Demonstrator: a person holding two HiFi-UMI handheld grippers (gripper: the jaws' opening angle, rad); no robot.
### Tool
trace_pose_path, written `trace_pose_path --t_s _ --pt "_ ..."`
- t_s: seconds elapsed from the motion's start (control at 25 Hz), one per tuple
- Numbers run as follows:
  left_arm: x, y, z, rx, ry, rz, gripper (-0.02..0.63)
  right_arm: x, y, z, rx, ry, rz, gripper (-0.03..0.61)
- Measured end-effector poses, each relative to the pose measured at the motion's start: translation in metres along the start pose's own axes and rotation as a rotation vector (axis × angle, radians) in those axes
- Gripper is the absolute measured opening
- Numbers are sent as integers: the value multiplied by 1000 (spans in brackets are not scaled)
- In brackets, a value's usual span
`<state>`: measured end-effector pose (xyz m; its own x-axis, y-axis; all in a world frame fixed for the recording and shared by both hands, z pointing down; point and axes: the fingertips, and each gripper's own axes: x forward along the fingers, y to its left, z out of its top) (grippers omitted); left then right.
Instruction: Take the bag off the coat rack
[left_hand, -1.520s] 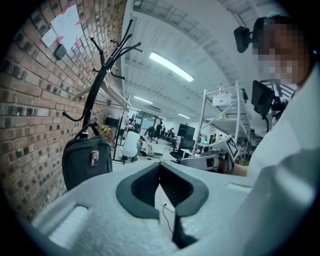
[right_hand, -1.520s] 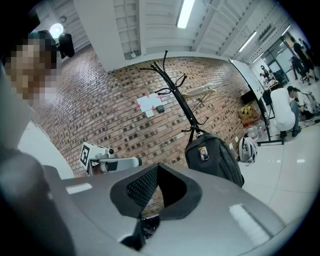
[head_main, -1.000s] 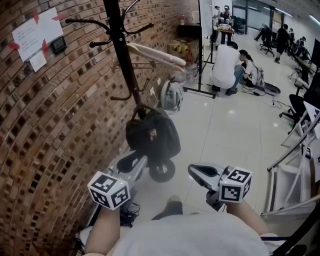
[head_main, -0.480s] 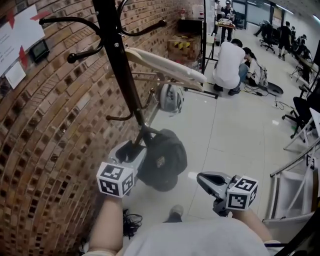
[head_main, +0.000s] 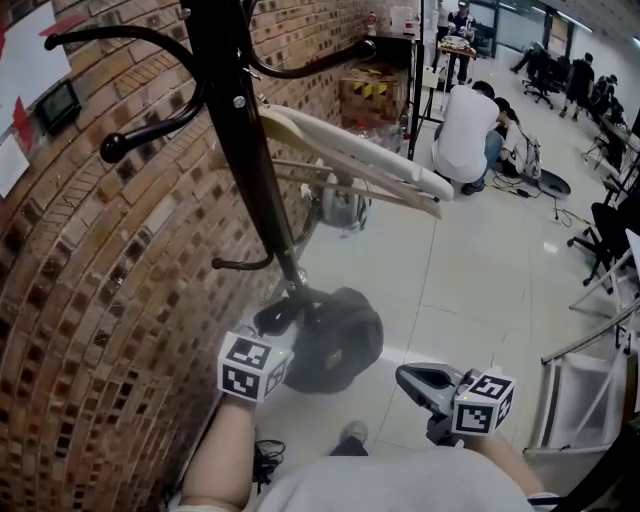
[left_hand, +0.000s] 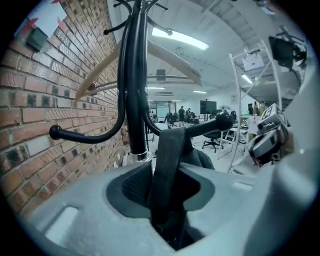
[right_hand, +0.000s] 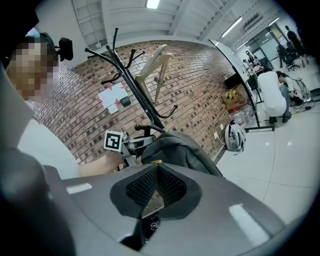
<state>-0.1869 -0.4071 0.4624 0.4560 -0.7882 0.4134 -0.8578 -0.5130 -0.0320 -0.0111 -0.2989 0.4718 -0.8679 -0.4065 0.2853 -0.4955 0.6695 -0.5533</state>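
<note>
A dark grey bag hangs low on the black coat rack by the brick wall. Its black strap loops over a knobbed hook and runs down between the jaws of my left gripper. Those jaws are closing around the strap, with a dark gap still showing beside it. My right gripper hangs to the right of the bag, shut and empty. In the right gripper view the bag sits just beyond the gripper, with the left gripper behind it.
Pale boards lean against the brick wall behind the rack, with a helmet below them. People crouch on the floor farther back. A metal frame stands at my right, and cables lie by the wall.
I have come closer to the rack. My left gripper rose from below the bag to its strap at the hook, which now lies between the jaws. The right gripper barely moved.
</note>
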Motion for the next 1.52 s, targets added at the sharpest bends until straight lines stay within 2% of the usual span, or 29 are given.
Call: trace_pose_path --t_s 0.12,0.2,0.4,0.72,0.84,1.04,1.2,1.52 --pt "0 -2 -1 76 16 0 42 6 -2 1 3 3 3 0" --pt "0 -3 0 93 12 1 18 9 -2 1 4 -1 6 -2" --pt "-3 -3 2 8 -24 -9 11 11 -2 2 -1 -3 8 0" --pt "-18 1 20 -136 -99 57 11 -2 2 2 -6 -24 10 -2" --pt "-25 -4 32 -128 -120 63 11 -6 5 5 -8 -27 6 -2" --pt "-43 -16 59 -55 -160 79 11 -8 16 4 -23 -34 23 -2" --pt "-63 -30 73 -34 -187 74 11 -17 26 4 -38 -38 25 -2" --pt "-102 -80 62 -47 -206 70 11 -49 60 -8 -90 -46 43 -2"
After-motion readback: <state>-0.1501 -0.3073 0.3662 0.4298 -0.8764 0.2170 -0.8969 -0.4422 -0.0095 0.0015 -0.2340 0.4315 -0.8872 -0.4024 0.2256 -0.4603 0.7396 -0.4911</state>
